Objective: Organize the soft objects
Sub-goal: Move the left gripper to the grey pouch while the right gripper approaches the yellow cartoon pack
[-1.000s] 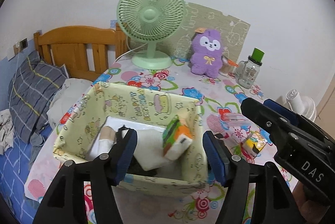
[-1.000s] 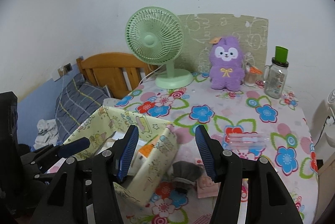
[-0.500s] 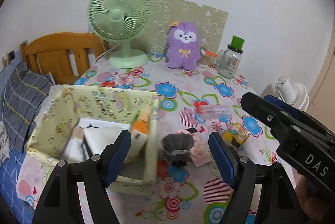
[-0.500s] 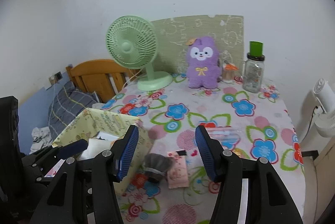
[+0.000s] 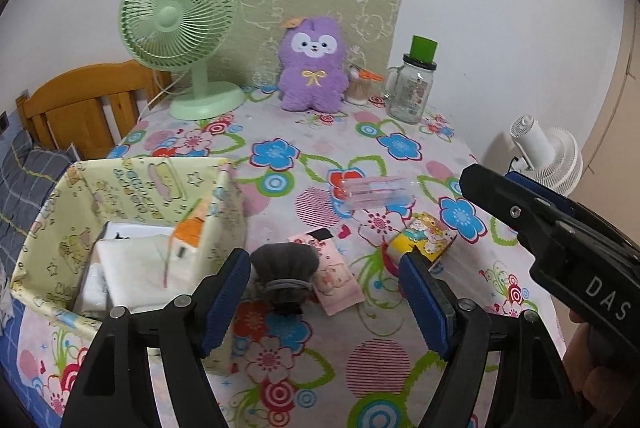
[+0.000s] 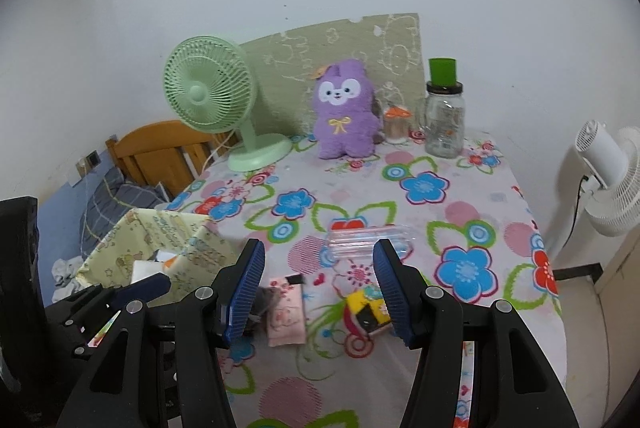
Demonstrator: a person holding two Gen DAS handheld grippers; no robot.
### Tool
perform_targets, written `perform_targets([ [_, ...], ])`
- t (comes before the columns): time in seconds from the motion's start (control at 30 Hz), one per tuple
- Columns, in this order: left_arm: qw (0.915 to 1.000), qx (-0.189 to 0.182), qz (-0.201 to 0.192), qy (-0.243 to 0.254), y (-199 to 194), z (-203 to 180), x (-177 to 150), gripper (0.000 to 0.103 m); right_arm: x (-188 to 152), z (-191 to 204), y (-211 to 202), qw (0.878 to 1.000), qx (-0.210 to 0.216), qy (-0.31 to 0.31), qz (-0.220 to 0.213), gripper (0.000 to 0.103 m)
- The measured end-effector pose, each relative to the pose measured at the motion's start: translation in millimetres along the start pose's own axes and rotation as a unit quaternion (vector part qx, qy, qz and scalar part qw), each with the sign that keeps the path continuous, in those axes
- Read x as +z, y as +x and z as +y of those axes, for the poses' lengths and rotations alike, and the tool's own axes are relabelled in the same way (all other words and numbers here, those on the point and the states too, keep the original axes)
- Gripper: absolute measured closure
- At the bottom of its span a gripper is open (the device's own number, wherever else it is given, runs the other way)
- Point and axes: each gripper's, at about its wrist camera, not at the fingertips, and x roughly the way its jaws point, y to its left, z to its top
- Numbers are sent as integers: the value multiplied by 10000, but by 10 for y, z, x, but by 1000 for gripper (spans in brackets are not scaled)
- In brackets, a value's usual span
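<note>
My left gripper [image 5: 324, 260] hangs open over the flowered tablecloth with nothing between its pads. Just beyond it lie a grey drawstring pouch [image 5: 286, 264], a pink packet [image 5: 338, 278] and a yellow printed packet [image 5: 424, 238]. To its left stands a pale yellow fabric box [image 5: 140, 184] that holds white folded items and an orange-and-green pack [image 5: 188, 236]. My right gripper [image 6: 319, 248] is open and empty above the pink packet [image 6: 286, 314] and yellow packet [image 6: 368, 310]. A purple plush toy [image 6: 344, 112] stands at the back of the table.
A clear plastic case [image 5: 376, 190] lies mid-table. At the back stand a green desk fan [image 5: 180, 28], a glass jar [image 5: 412, 92] with a green lid and a small bottle. A wooden bed headboard [image 5: 80, 108] is at the left, a white floor fan [image 6: 608, 172] at the right.
Both grippers have swung right, from over the fabric box to over the pouch and packets on the cloth. The left jaws have spread wider. The right jaws kept their gap.
</note>
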Motion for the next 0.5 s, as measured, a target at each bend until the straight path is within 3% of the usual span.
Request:
perform_targets([
  [0.5,9990,-4,442,61,456,-165,-48,24,-149,-451,303,9986,-181,376,329,43],
])
